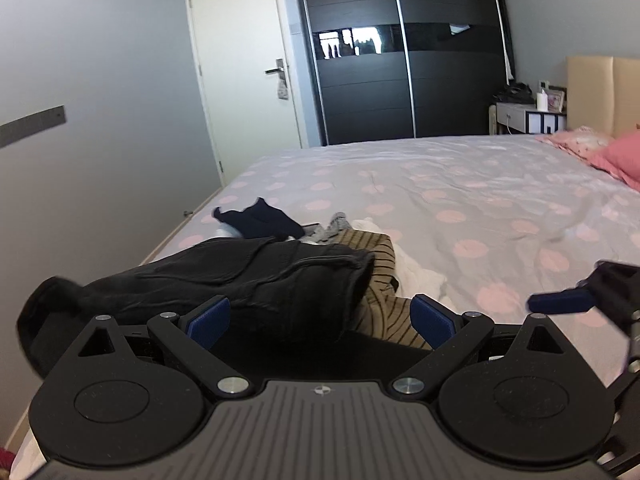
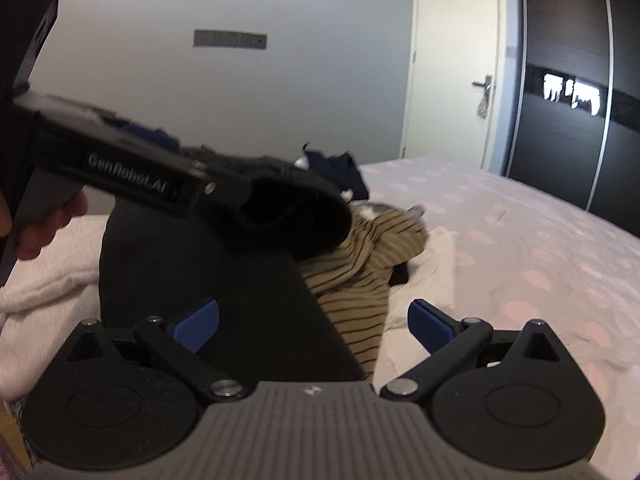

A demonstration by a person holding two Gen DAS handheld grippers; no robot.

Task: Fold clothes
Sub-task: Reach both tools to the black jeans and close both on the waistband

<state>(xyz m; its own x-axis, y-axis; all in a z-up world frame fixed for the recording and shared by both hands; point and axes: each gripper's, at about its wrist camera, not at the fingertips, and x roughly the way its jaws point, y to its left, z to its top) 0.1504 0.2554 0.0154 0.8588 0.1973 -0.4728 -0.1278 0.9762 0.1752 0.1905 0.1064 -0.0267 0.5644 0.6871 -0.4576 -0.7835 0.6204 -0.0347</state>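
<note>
A black garment lies bunched on the bed in front of my left gripper, which is open with the cloth reaching in between its blue pads. In the right wrist view the same black garment hangs below the left gripper's body, held by a hand. My right gripper is open, with the black cloth's edge between its fingers. A tan striped shirt lies under and beside the black garment. One blue finger of the right gripper shows at the right.
A navy garment, grey cloth and a white cloth lie behind the pile. The pink-dotted bed sheet stretches right to pink pillows. A fluffy white towel lies left. Door, dark wardrobe and nightstand stand behind.
</note>
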